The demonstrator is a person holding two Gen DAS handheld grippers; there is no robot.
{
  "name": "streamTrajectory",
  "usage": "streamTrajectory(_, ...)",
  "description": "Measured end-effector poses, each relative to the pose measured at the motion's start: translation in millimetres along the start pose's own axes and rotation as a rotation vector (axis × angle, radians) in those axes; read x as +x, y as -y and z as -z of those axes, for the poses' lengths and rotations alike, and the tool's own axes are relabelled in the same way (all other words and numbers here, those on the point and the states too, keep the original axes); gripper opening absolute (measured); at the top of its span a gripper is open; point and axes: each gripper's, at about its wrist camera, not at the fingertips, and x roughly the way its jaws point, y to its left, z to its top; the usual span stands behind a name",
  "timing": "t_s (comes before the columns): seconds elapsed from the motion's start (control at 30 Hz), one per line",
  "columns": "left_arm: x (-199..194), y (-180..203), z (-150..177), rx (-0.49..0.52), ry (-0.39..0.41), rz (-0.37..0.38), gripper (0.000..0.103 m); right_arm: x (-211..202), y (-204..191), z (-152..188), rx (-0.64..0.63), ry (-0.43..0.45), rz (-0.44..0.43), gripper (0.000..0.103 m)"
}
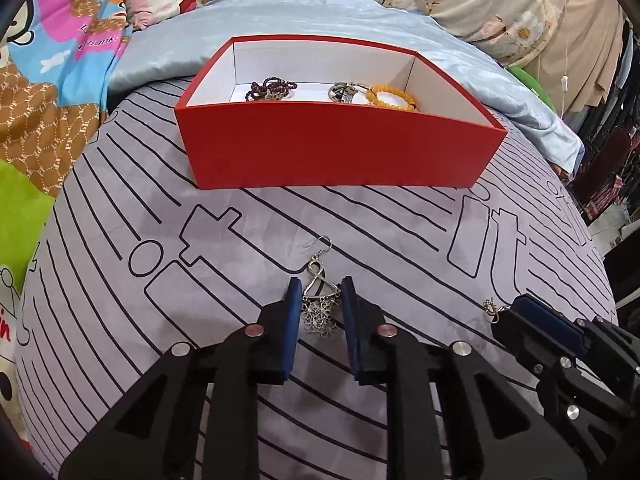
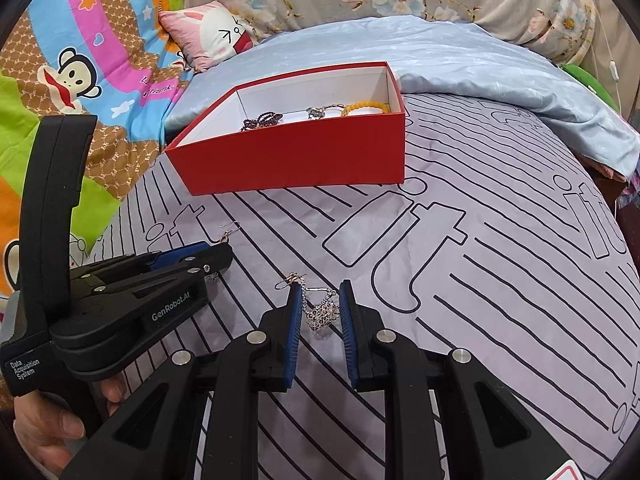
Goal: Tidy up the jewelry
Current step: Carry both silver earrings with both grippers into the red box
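Note:
A silver flower earring point(image 1: 320, 304) lies on the grey striped bedspread between the fingers of my open left gripper point(image 1: 320, 292). A second matching earring point(image 2: 320, 310) lies between the fingers of my open right gripper point(image 2: 320, 294). Neither gripper touches its earring. A red box point(image 1: 336, 148) stands beyond, also in the right wrist view point(image 2: 296, 160). It holds a dark bead bracelet point(image 1: 272, 90), a silver piece point(image 1: 344, 92) and a yellow bead bracelet point(image 1: 390, 98). The left gripper point(image 2: 192, 256) shows at left in the right wrist view, and the right gripper point(image 1: 532, 316) shows at right in the left wrist view.
The bedspread point(image 1: 400, 240) has black lines and letters. A light blue quilt point(image 1: 360, 20) lies behind the box. A colourful cartoon blanket point(image 2: 80, 60) lies at left and a pink rabbit pillow point(image 2: 216, 36) sits at the back.

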Motion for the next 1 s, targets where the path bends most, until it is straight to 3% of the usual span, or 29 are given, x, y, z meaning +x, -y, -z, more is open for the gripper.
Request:
streamTrajectory(0.57, -37.9, -1.2, -6.7, -0.021, 0.049, 0.051, 0.019, -17.2, -3.6, -17.4, -0.01, 0.05, -0.024, 0.017)
streamTrajectory(1.0, -73.8, 2.1, -37.5, -0.005, 0.13, 0.054, 0.019, -37.3, -14.7, -51.0, -0.052, 0.127, -0.058, 0.017)
